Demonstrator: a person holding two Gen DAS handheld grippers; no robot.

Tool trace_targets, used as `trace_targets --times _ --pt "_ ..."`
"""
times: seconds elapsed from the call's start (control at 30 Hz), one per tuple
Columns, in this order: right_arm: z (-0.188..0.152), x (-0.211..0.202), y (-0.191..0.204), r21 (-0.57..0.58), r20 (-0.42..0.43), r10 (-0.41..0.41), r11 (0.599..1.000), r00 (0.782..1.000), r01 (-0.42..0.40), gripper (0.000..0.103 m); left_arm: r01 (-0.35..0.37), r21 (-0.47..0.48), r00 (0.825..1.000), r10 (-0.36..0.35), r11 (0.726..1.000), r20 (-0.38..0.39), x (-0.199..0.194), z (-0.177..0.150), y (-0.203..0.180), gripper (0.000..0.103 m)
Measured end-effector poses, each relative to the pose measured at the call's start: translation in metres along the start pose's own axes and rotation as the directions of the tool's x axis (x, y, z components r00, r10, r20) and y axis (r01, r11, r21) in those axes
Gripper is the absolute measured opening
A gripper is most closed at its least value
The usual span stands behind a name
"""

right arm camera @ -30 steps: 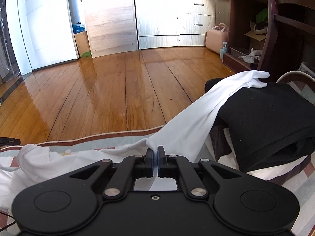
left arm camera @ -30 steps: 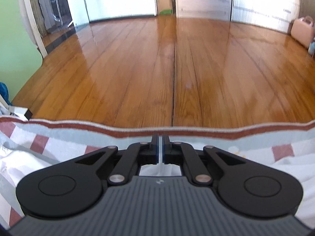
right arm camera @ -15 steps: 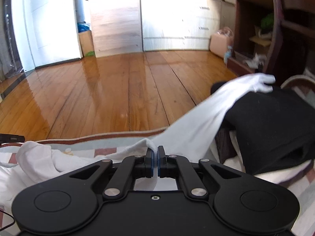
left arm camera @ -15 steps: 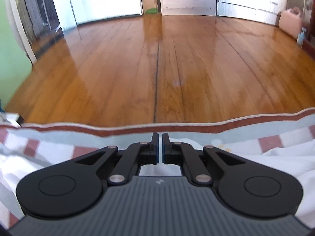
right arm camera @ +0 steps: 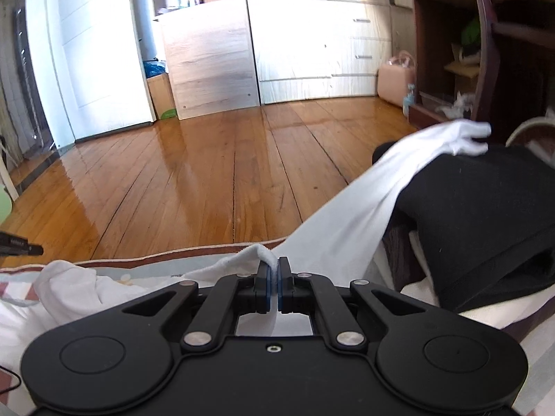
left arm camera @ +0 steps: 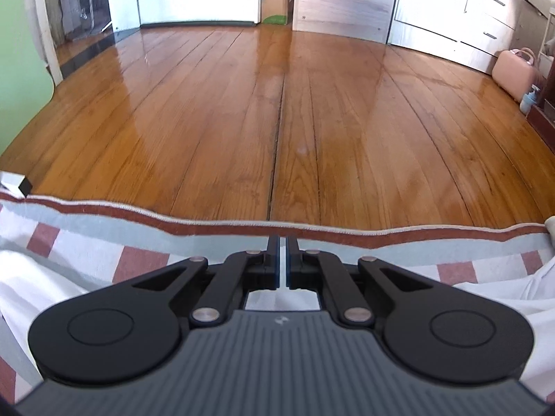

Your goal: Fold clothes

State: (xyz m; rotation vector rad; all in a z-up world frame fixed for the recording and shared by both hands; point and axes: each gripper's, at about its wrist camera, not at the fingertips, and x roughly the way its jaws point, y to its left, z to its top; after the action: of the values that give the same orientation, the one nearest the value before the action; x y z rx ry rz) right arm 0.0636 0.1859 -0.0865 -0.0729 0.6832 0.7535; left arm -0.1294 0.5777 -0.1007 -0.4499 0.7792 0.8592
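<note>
The right claw (right arm camera: 276,274) is pinching a fold of the white garment (right arm camera: 350,222), whose far end is draping over a black pile (right arm camera: 485,215) on the checked blanket (left arm camera: 138,260). The left claw (left arm camera: 282,263) is sitting nearly together; white cloth is showing under it, but whether any is caught between the pads is hidden. The claw bodies are covering the cloth's near part.
</note>
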Motion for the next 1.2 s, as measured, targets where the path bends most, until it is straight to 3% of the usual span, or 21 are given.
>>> trace_targets --times 0.13,0.2,0.27,0.33,0.43,0.5,0.6,0.7,0.77,0.87,0.97,1.1,1.2 --pt "-0.004 0.015 -0.019 0.171 -0.075 0.149 0.976 0.986 -0.134 0.004 -0.011 -0.003 0.990 0.011 1.000 -0.141 0.021 -0.013 0.012 0.003" --pt "-0.011 0.021 -0.016 0.092 -0.131 0.153 0.986 0.980 -0.141 0.004 -0.017 -0.004 0.978 0.016 1.000 -0.210 0.031 -0.019 0.018 0.003" --pt "-0.022 0.028 -0.009 -0.040 -0.199 0.083 0.995 0.976 -0.092 0.004 -0.013 -0.056 0.968 -0.001 0.998 -0.250 0.039 -0.023 0.029 0.003" --pt "-0.033 0.036 -0.005 -0.126 -0.256 0.015 0.991 0.967 -0.048 0.004 0.005 -0.111 0.973 -0.030 0.994 -0.228 0.039 -0.020 0.038 0.004" --pt "-0.034 0.041 -0.017 0.023 -0.276 0.115 0.993 0.954 -0.113 0.004 0.045 -0.107 0.989 -0.059 0.993 -0.134 0.025 -0.013 0.034 0.007" --pt "-0.031 0.045 -0.017 0.033 -0.279 0.135 0.991 0.951 -0.130 0.004 0.097 -0.092 0.992 -0.103 0.991 -0.065 0.013 -0.011 0.028 0.024" --pt "-0.030 0.045 -0.007 -0.096 -0.288 0.101 0.986 0.952 -0.133 0.004 0.148 -0.050 0.989 -0.148 0.988 0.010 0.007 -0.007 0.018 0.047" --pt "-0.028 0.035 -0.003 -0.171 -0.258 0.100 0.974 0.961 -0.147 0.004 0.184 0.011 0.983 -0.184 0.983 0.010 0.022 -0.002 0.000 0.062" --pt "-0.024 0.025 -0.009 -0.170 -0.234 0.108 0.974 0.966 -0.150 0.004 0.215 -0.007 0.975 -0.215 0.977 -0.052 0.047 0.000 -0.008 0.066" --pt "-0.015 0.016 -0.015 -0.179 -0.206 0.154 0.965 0.966 -0.192 0.004 0.170 -0.071 0.969 -0.180 0.983 -0.171 0.088 -0.006 -0.008 0.066" --pt "-0.016 0.016 -0.017 -0.212 -0.220 0.172 0.953 0.960 -0.219 0.004 0.078 -0.024 0.961 -0.082 0.997 -0.265 0.096 -0.019 -0.006 0.068" --pt "-0.022 0.024 -0.020 -0.168 -0.339 0.287 0.919 0.896 -0.358 0.004 0.036 -0.074 0.957 -0.055 0.997 -0.283 0.071 -0.037 0.017 0.068" --pt "-0.037 0.039 -0.013 -0.268 -0.418 0.178 0.913 0.891 -0.308 0.005 0.041 -0.102 0.965 -0.066 0.994 -0.254 0.063 -0.036 0.024 0.068"
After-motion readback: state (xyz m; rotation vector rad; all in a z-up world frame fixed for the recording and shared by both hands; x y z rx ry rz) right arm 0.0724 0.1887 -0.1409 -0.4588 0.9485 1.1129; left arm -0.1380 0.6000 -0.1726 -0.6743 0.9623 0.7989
